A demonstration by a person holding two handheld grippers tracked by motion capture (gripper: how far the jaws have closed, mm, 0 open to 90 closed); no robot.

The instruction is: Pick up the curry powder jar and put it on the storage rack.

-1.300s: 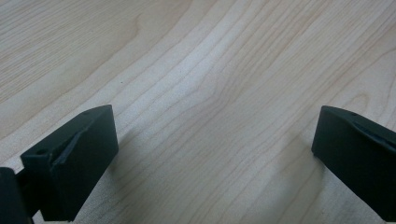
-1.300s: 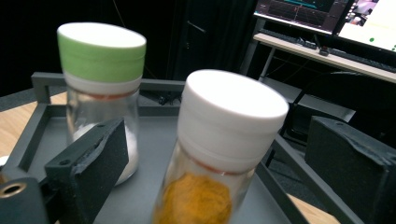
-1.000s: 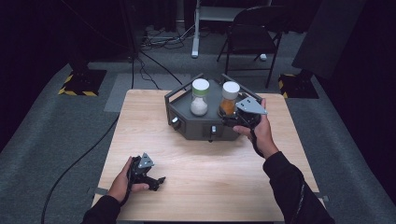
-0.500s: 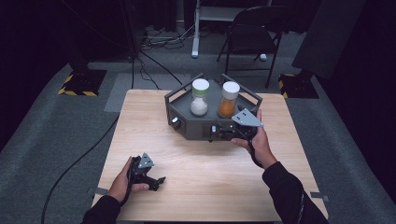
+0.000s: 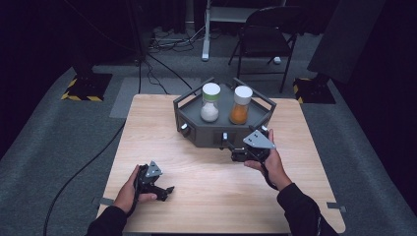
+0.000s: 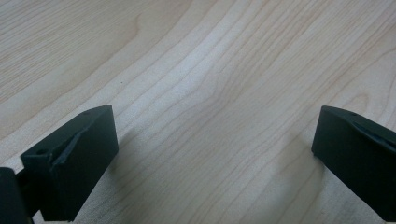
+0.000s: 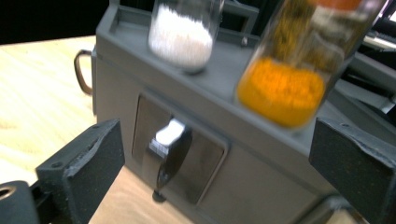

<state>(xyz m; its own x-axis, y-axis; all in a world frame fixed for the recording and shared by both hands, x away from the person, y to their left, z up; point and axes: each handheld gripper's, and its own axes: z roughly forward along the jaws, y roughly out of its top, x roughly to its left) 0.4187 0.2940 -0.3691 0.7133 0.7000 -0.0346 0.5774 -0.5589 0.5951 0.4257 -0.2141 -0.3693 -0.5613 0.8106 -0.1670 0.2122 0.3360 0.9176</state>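
Note:
A grey six-sided box (image 5: 204,135) stands at the back middle of the wooden table (image 5: 211,196). On top of it stand a jar of white powder (image 5: 210,103) and a jar of orange powder (image 5: 240,106), both with white lids. My right gripper (image 5: 235,147) is low at the box's front face, open. In the right gripper view the open right gripper (image 7: 219,154) faces a recessed panel with a small dark handle (image 7: 170,149); the white jar (image 7: 182,32) and orange jar (image 7: 282,88) stand above. My left gripper (image 5: 164,191) rests open on the table; the left gripper (image 6: 217,135) spans bare wood.
A second knob (image 5: 184,129) sits on the box's left front face. A folding chair (image 5: 268,29), cables and stand bases with yellow-black tape (image 5: 81,93) lie on the floor beyond the table.
My right gripper has come down from beside the orange jar to the box's front face, nearer the person. The left gripper has stayed put.

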